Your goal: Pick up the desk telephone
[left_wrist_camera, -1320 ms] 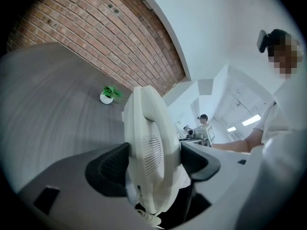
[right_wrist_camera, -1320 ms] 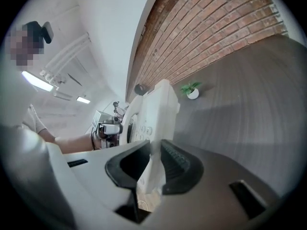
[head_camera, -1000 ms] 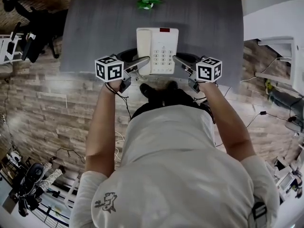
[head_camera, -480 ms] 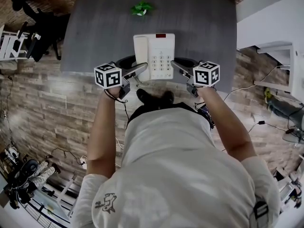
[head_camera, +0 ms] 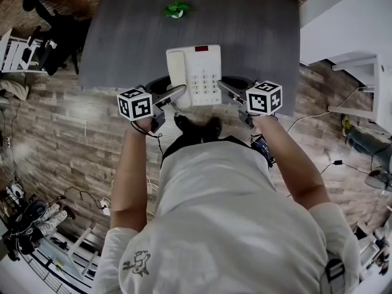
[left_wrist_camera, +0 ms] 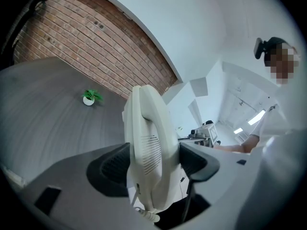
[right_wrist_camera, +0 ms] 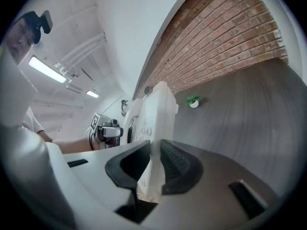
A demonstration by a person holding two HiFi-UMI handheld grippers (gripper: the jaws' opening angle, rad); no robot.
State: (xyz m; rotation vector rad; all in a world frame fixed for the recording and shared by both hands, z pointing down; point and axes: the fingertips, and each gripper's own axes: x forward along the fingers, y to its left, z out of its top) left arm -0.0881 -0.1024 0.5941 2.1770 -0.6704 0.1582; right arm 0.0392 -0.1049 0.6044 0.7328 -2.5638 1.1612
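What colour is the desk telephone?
The desk telephone is off-white, with a red window on top; head view shows it best.

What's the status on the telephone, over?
Left hand-held gripper shut on desk telephone, handset side. Right hand-held gripper shut on its right edge. Nothing in the way; plant far back.

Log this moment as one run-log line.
grip: two-claw hold | left claw: shut on telephone, handset side | right claw: shut on telephone, keypad side | telephone: at desk near edge
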